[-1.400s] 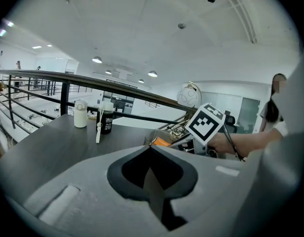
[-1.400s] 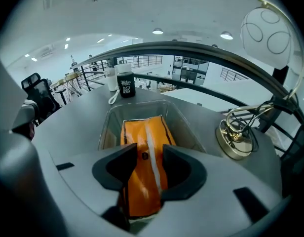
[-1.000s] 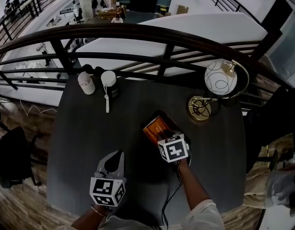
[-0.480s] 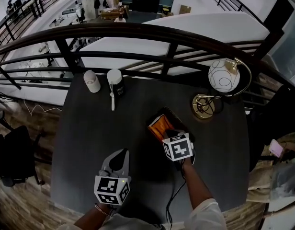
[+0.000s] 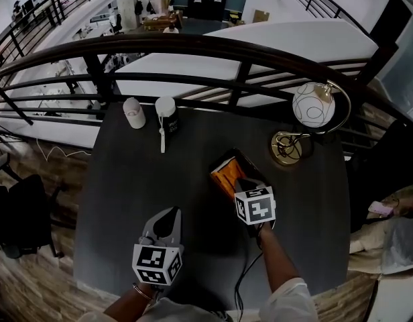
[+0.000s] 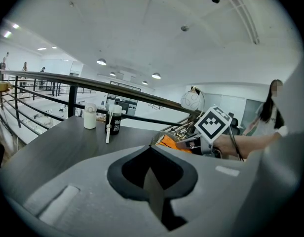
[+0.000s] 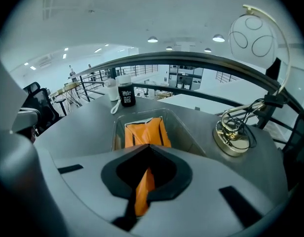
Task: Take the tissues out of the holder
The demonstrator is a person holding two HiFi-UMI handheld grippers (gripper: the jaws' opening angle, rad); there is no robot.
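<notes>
A clear tissue holder [image 5: 220, 161] lies on the dark table [image 5: 126, 186], right of centre, with orange tissues [image 5: 228, 177] inside. My right gripper [image 5: 242, 186] is at the holder's near end. In the right gripper view its jaws are closing tight on a fold of orange tissue [image 7: 143, 186]. That tissue runs back to the stack [image 7: 142, 131] inside the holder's walls [image 7: 184, 127]. My left gripper [image 5: 167, 215] hovers over the table's front left, shut and empty [image 6: 153, 181]. From there the holder [image 6: 168, 141] is to the right.
A white bottle [image 5: 133, 113] and a dark jar with a white lid [image 5: 167, 113] stand at the table's back left, with a white stick [image 5: 161, 139] beside them. A globe lamp [image 5: 312, 104] on a brass base [image 5: 287, 147] is at the back right. A black railing [image 5: 193, 45] runs behind.
The whole view has slid a little to the right. Relative to the table, neither gripper has visibly moved, and the right one stays at the holder's near end.
</notes>
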